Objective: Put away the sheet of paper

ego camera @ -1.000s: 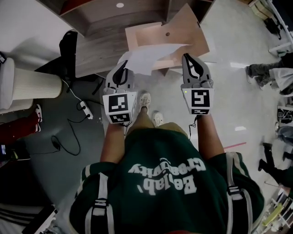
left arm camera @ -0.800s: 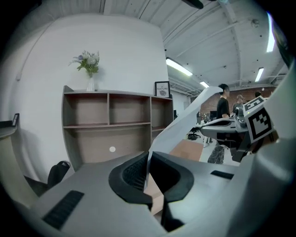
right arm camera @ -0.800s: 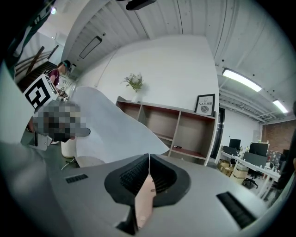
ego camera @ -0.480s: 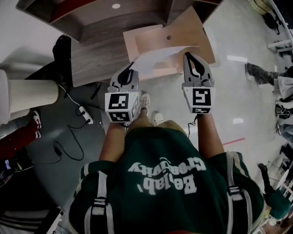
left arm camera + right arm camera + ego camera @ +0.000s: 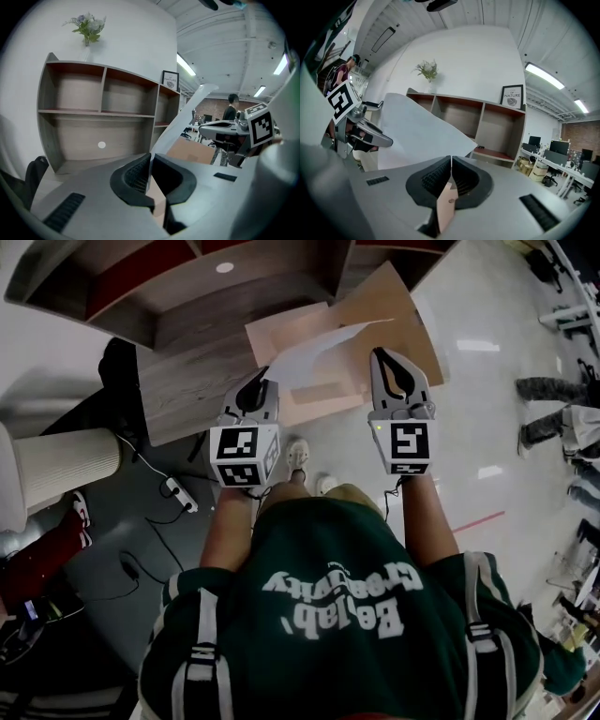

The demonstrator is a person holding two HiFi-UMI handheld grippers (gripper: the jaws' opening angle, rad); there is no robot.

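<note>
While the sheet of paper [image 5: 314, 351] hangs in the air between the two tools, the carrying step is judged to be in hand and the putting-away not yet made. Left gripper [image 5: 151, 158]: jaws fully together, pinching one edge of the sheet, which rises from them up and to the right. Right gripper [image 5: 451, 161]: jaws likewise together, nipping the opposite corner. The sheet is held clear of every surface, slightly bowed, above a tan cardboard box [image 5: 394, 310], seemingly open, that sits just beside a wooden shelf unit [image 5: 93, 112]. Which of the two is meant to receive the sheet cannot be told from the views; both are near. The next move, in my judgement, calls for both grippers to advance together at even spacing, so the sheet neither tears nor buckles. It should then be lowered flat onto the chosen surface before either pair of jaws lets go.
</note>
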